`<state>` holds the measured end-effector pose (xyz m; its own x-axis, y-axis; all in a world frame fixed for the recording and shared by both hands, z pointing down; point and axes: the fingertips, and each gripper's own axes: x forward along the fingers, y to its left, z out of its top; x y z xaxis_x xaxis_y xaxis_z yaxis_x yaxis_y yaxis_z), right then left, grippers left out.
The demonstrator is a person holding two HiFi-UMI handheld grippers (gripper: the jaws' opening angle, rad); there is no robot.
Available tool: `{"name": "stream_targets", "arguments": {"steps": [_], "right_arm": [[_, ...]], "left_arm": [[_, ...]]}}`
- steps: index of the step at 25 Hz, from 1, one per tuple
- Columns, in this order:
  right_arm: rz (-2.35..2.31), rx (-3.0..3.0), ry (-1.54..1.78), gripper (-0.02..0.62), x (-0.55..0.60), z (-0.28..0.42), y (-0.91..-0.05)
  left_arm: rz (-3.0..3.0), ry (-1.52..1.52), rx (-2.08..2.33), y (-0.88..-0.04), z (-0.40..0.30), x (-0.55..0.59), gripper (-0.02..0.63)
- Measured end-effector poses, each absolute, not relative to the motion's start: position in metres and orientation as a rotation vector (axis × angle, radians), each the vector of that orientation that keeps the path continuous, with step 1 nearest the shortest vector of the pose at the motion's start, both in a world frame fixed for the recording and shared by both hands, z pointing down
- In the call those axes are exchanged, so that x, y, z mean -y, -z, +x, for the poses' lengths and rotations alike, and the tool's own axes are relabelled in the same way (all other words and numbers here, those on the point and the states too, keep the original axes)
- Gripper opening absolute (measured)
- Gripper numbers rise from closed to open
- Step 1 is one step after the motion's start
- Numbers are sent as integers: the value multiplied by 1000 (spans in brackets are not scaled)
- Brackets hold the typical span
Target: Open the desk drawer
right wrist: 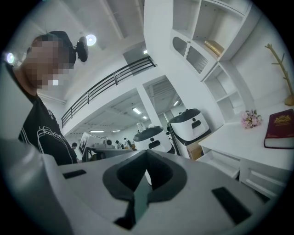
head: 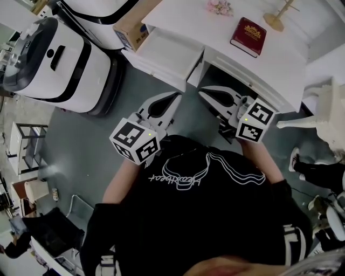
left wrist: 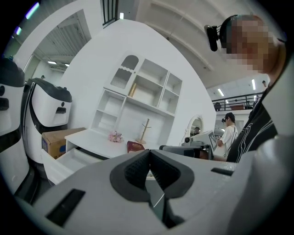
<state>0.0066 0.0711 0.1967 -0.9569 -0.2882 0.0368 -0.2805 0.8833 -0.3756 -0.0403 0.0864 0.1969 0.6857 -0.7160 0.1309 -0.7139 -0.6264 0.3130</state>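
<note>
The white desk (head: 269,59) runs across the top of the head view, and its left drawer (head: 167,54) stands pulled out, showing a bare white inside. My left gripper (head: 177,95) and right gripper (head: 201,91) are held side by side in front of my chest, tips pointing toward the desk and short of it. Both are shut with nothing between the jaws. In the left gripper view the closed left gripper (left wrist: 148,151) points over the open drawer (left wrist: 76,158). In the right gripper view the drawer (right wrist: 225,160) lies to the right of the closed right gripper (right wrist: 146,151).
A dark red book (head: 248,35), small pink flowers (head: 220,6) and a wooden stand (head: 277,16) sit on the desk. A cardboard box (head: 132,29) and large white machines (head: 59,59) stand left of the drawer. A white chair (head: 323,116) is at right. Shelves (left wrist: 138,92) rise behind the desk.
</note>
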Motion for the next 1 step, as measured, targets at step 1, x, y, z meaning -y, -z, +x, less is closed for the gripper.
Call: {"name": "stream_targets", "arguments": {"steps": [1], "right_arm": [[-455, -3029, 604, 5, -71, 6, -198]], "left_arm": [[2550, 13, 1124, -198, -41, -86, 5]]}}
